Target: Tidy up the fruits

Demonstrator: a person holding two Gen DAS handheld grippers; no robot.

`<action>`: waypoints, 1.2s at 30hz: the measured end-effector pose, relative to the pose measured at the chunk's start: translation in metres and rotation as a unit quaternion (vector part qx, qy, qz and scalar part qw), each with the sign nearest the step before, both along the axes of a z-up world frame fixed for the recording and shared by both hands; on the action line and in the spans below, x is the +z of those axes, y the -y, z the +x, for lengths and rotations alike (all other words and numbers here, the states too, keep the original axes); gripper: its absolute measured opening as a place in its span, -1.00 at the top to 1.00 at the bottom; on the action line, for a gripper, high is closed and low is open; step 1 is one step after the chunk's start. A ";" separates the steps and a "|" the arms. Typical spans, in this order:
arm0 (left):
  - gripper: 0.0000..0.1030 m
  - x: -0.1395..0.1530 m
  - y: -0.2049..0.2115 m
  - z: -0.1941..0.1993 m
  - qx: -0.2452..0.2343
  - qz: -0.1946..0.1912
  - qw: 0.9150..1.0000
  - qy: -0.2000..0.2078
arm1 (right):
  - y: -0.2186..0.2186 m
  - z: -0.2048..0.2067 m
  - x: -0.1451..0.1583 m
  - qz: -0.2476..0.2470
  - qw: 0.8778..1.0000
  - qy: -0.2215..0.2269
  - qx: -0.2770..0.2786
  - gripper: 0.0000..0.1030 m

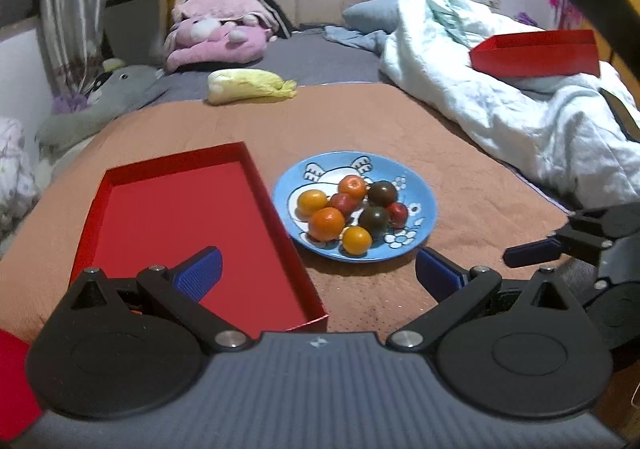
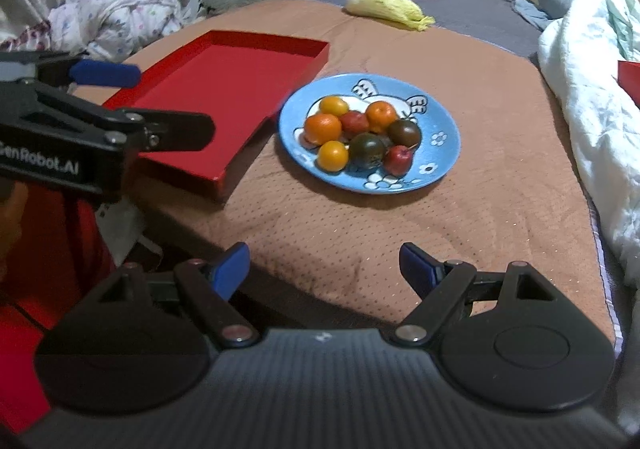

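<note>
A blue patterned plate [image 1: 416, 185] [image 2: 444, 117] holds several small fruits: oranges [image 1: 326, 223] [image 2: 322, 128], dark green-brown tomatoes [image 1: 382, 193] [image 2: 367, 145] and small red fruits [image 1: 397, 212] [image 2: 398, 160]. An empty red tray [image 1: 180, 217] [image 2: 224, 89] lies left of the plate on the brown blanket. My left gripper [image 1: 318, 273] is open and empty, low in front of the tray's near corner. My right gripper [image 2: 324, 269] is open and empty, short of the plate.
A cabbage [image 1: 250, 85] [image 2: 386, 7] lies at the blanket's far edge. A white duvet [image 1: 500, 97] with a second red tray [image 1: 536, 53] is on the right. Plush toys [image 1: 218, 33] sit at the back. The other gripper shows at each view's side [image 1: 532, 249] [image 2: 104, 73].
</note>
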State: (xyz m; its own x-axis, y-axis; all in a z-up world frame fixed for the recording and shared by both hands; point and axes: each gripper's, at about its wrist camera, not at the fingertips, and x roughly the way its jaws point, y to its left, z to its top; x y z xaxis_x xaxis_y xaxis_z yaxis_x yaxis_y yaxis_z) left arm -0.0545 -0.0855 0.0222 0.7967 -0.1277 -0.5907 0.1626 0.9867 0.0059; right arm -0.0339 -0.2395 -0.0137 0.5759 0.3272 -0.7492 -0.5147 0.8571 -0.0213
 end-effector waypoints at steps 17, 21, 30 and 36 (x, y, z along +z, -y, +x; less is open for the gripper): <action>-1.00 -0.008 0.014 0.001 -0.031 0.017 0.999 -0.009 | -0.006 0.004 -0.002 -0.006 1.000 -0.013 0.018 -0.63; -1.00 -0.010 0.012 0.003 -0.029 0.013 0.999 -0.014 | -0.007 0.005 -0.005 -0.004 1.000 -0.018 0.017 -0.63; -1.00 -0.011 0.010 0.005 -0.027 0.011 0.999 -0.017 | -0.010 0.006 -0.007 -0.002 1.000 -0.021 0.017 -0.63; -1.00 -0.011 0.010 0.004 -0.027 0.012 0.999 -0.016 | -0.010 0.006 -0.007 -0.003 1.000 -0.023 0.017 -0.63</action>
